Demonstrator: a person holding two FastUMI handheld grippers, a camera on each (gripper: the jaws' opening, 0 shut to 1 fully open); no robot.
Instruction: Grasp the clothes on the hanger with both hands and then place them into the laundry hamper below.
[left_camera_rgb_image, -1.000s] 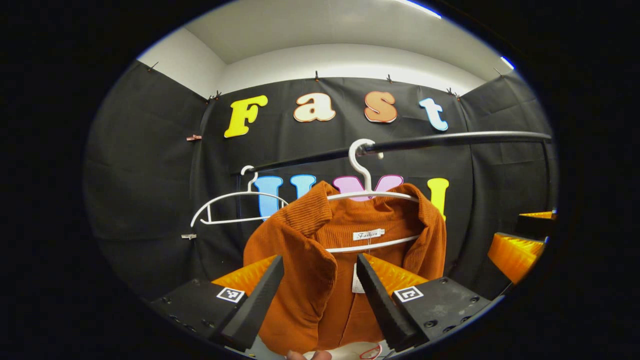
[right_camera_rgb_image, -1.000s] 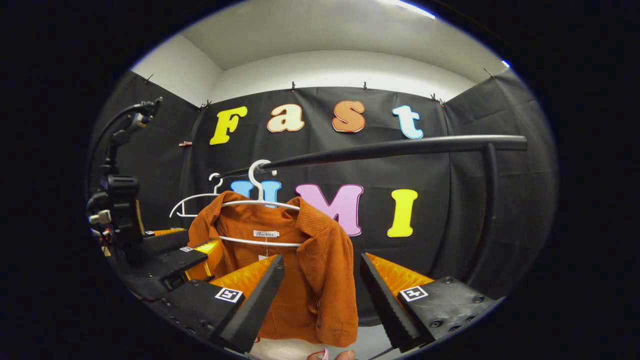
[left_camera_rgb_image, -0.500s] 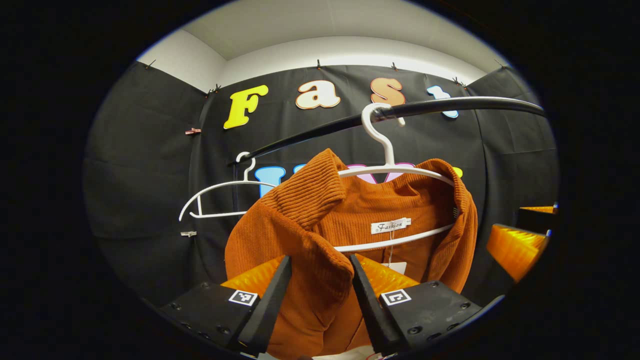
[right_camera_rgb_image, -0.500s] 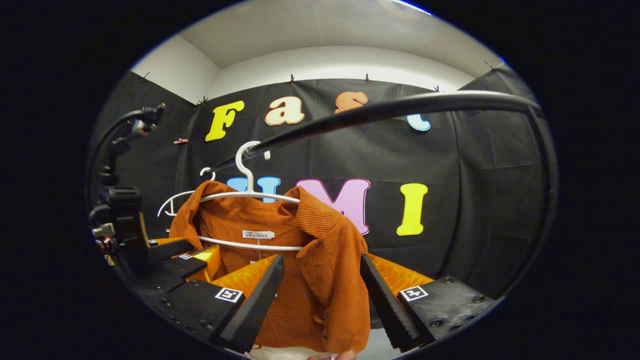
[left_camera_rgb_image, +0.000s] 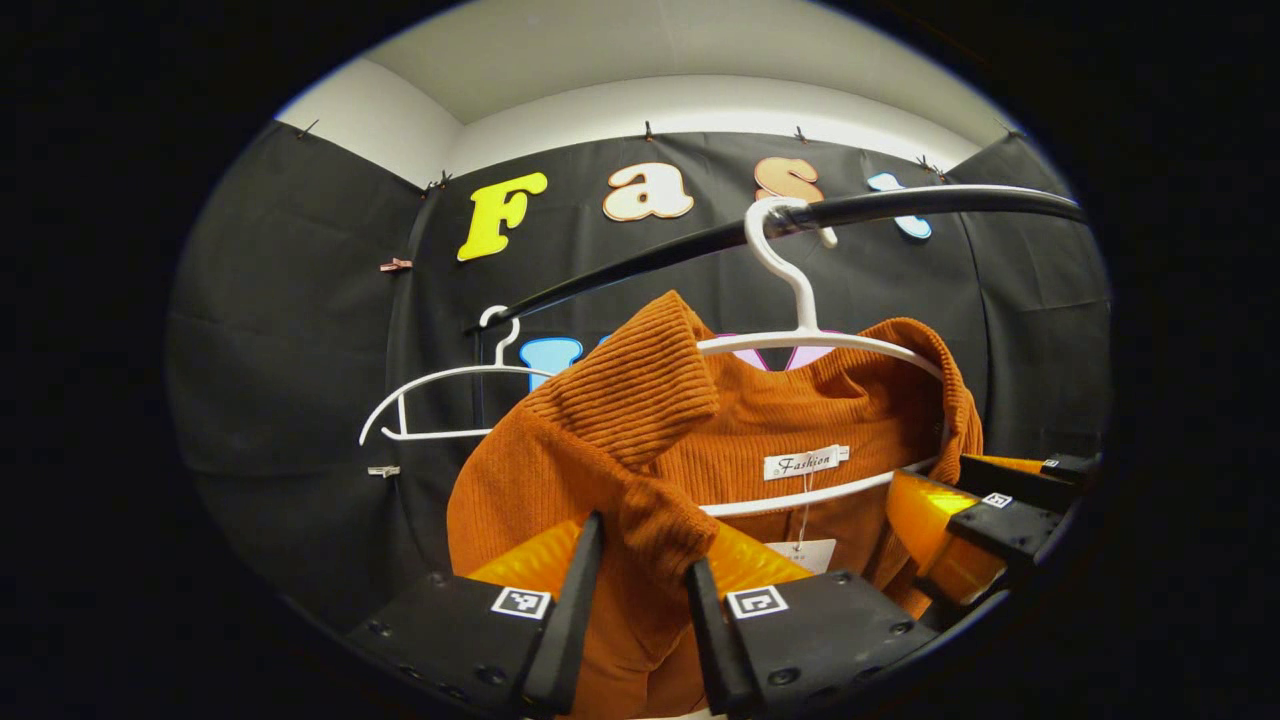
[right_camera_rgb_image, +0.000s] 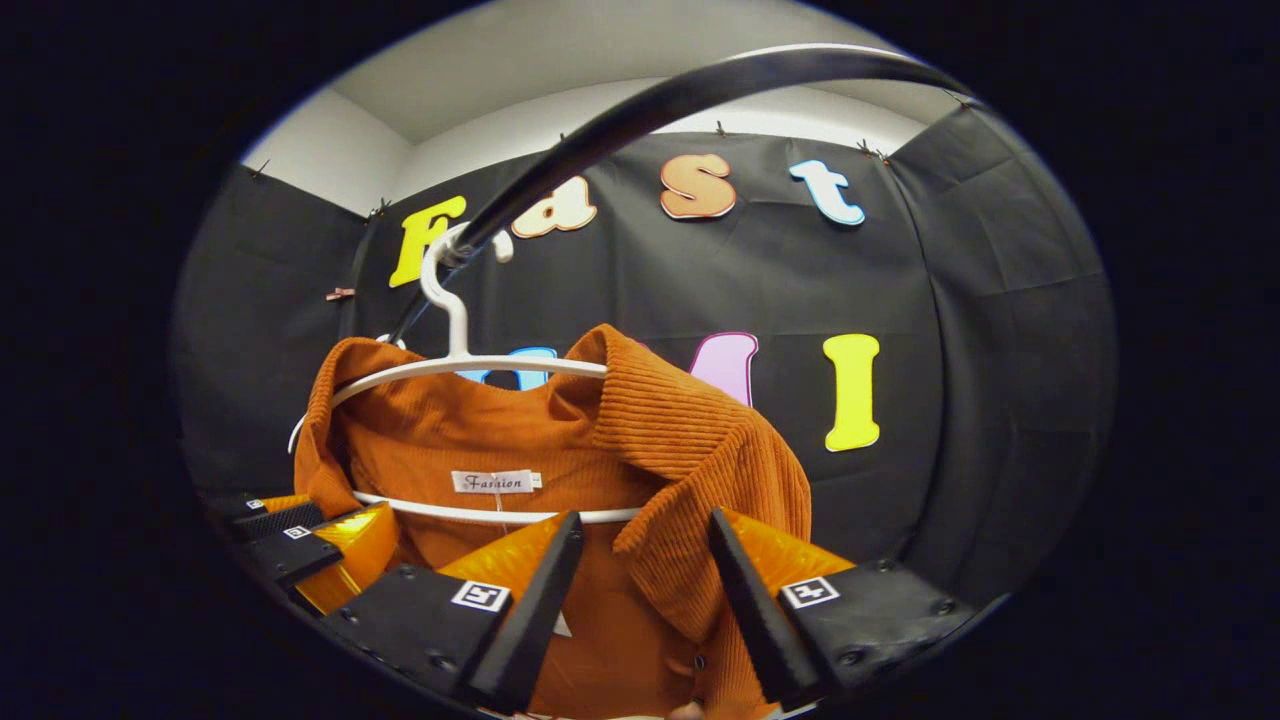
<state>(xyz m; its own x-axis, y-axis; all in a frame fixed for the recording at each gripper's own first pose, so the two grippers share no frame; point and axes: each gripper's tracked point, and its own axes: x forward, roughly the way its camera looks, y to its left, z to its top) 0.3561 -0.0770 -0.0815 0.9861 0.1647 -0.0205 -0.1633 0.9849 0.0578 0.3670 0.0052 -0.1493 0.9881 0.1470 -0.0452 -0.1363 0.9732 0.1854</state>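
A black-draped booth under a white ceiling, with a dark clothes rail (left_camera_rgb_image: 700, 245) crossing overhead. An orange corduroy jacket (left_camera_rgb_image: 760, 420) hangs from it on a white hanger (left_camera_rgb_image: 800, 310) (an empty white hanger (left_camera_rgb_image: 430, 385) hangs beside it). The left hand-held gripper (left_camera_rgb_image: 637, 600) has narrowed onto one jacket shoulder, fabric bunched between its fingers. The right hand-held gripper (right_camera_rgb_image: 640, 590) stands spread around the other shoulder.

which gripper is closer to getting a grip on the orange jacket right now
Left. The left hand-held gripper has narrowed around the orange jacket at its shoulder fold, fabric filling the gap. The right hand-held gripper straddles the other shoulder with wider jaws.
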